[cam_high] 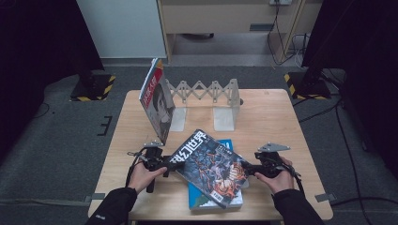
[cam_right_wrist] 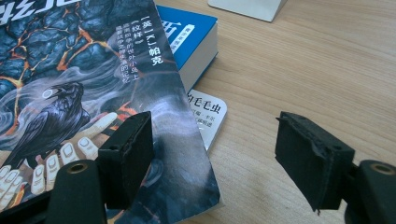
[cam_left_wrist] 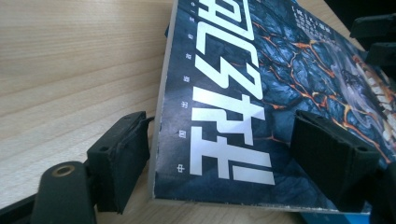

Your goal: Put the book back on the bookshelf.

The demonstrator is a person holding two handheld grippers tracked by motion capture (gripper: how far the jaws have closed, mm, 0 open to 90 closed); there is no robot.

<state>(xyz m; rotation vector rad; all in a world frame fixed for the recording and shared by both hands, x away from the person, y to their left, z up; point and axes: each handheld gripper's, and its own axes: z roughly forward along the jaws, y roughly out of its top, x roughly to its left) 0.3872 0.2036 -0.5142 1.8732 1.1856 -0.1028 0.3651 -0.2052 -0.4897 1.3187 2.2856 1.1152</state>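
A dark magazine with white lettering and a raven on its cover lies askew on a blue book near the table's front edge. My left gripper is at the magazine's left edge. In the left gripper view its jaws stand apart, one beside the magazine's edge, the other over the cover, without pressing. My right gripper is at the magazine's right edge, open. One of its jaws hangs over the cover, the other over bare wood.
A book stands leaning at the left end of a folding lattice bookend at the back of the wooden table. Under the magazine, a white booklet lies beside the blue book.
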